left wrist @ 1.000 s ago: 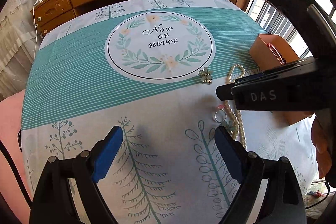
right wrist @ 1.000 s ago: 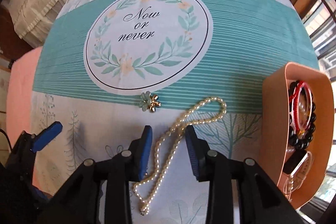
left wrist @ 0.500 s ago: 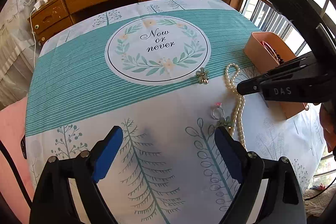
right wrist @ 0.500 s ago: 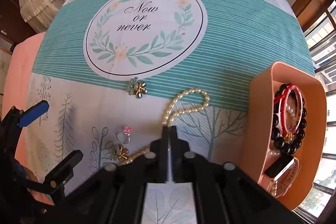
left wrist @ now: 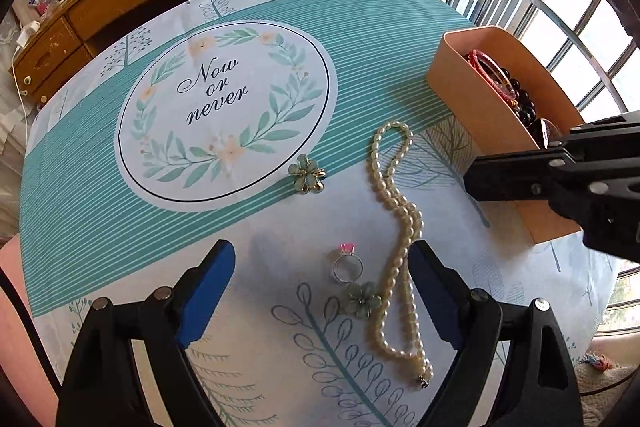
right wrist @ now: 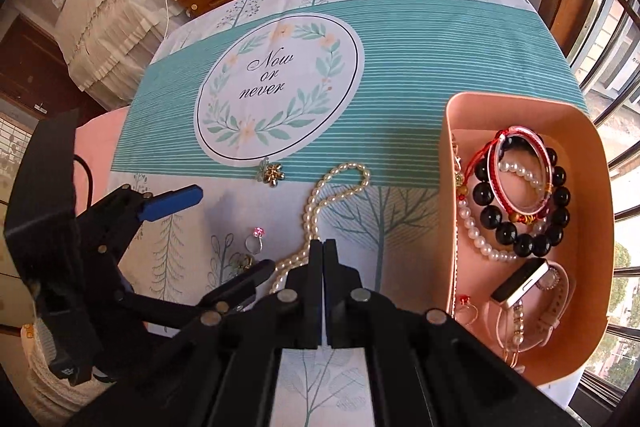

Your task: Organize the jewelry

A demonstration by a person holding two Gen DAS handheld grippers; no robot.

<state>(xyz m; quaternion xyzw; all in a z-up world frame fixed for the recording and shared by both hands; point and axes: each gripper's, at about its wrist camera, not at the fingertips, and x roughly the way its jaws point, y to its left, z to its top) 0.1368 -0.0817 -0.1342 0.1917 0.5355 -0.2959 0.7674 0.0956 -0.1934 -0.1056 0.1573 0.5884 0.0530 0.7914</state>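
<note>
**Pearls still on the cloth, right gripper closed and empty**

Nearest the left wrist camera, the left gripper (left wrist: 322, 291) stands wide open with nothing between its blue pads. The pearl necklace (left wrist: 400, 239) is the landmark: it lies in a long loop on the tabletop (left wrist: 100, 195), its clasp end nearest the camera and its far bend toward the teal stripes. The left gripper's right finger sits just beside the strand's near half. Just left of the necklace lies a pale green flower piece (left wrist: 362, 299), and touching that, slightly farther, a silver ring (left wrist: 347, 267) with a pink stone.

In the right wrist view, the right gripper (right wrist: 322, 247) has its fingers pressed together with nothing held; its tips are above the necklace's middle stretch, clear of the strand.

Farther off, left of the necklace's far bend, lies a second green and gold flower piece (left wrist: 307, 174). Right of the necklace stands the peach box (left wrist: 472, 99), holding a dark bead bracelet (right wrist: 520, 223), a red cord bangle (right wrist: 520, 163), a pearl strand and a watch (right wrist: 520, 281).
</note>
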